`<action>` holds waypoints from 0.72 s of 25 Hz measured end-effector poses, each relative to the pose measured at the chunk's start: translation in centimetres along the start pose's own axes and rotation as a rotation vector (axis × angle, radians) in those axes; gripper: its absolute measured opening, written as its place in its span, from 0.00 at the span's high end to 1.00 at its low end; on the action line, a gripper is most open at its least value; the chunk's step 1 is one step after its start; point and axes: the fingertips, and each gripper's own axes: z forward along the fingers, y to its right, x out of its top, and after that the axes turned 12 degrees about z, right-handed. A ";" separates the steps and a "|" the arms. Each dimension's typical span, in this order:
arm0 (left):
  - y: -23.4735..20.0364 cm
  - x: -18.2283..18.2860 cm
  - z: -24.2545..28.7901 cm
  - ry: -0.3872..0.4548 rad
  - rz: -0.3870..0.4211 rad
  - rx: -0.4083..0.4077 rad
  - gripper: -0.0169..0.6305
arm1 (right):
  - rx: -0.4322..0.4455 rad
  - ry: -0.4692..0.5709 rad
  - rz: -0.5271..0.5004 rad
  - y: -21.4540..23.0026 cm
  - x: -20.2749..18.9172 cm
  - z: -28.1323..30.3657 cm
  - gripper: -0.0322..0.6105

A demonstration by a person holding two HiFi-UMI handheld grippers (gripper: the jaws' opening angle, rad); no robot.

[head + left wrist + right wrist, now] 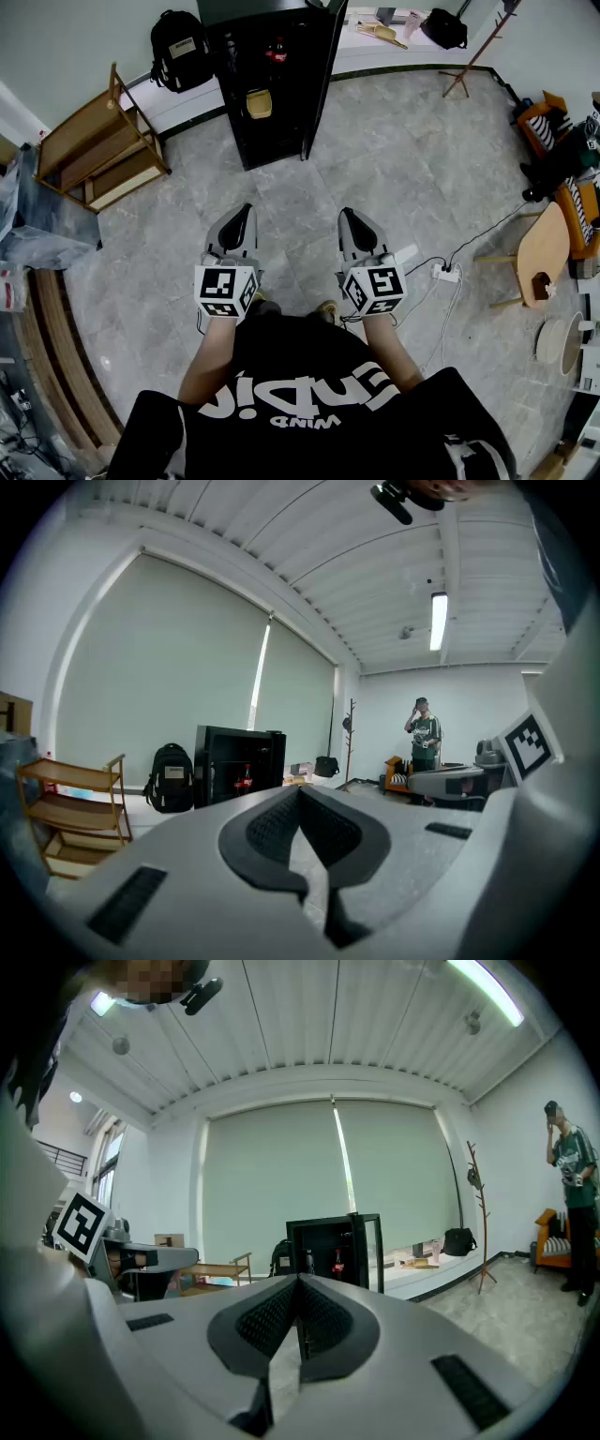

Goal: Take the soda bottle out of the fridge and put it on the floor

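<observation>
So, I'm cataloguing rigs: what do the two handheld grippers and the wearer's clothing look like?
Both the left gripper and the right gripper have light grey tapered shells with black, textured pads inside. Each carries a white cube printed with black square markers. The person wears a black T-shirt with white lettering.

Fridge (272,84): black. Soda bottle (277,49): dark, red label. Backpack (180,47): black. Floor (394,178): grey marbled tiles. Shelf (98,141): light brown. Left gripper (242,214), right gripper (350,216): grey, with black-and-white marker cubes.
</observation>
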 end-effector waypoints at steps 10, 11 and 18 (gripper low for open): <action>-4.5 -1.2 0.3 0.015 0.030 -0.077 0.96 | -0.062 -0.003 0.009 -3.4 -2.2 4.0 0.91; -4.9 -1.3 0.3 0.017 0.031 -0.090 0.96 | -0.069 0.000 0.007 -3.8 -2.3 4.2 0.91; -7.8 -2.5 2.3 0.035 0.024 -0.144 0.96 | -0.128 0.021 0.010 -4.6 -3.1 5.8 0.91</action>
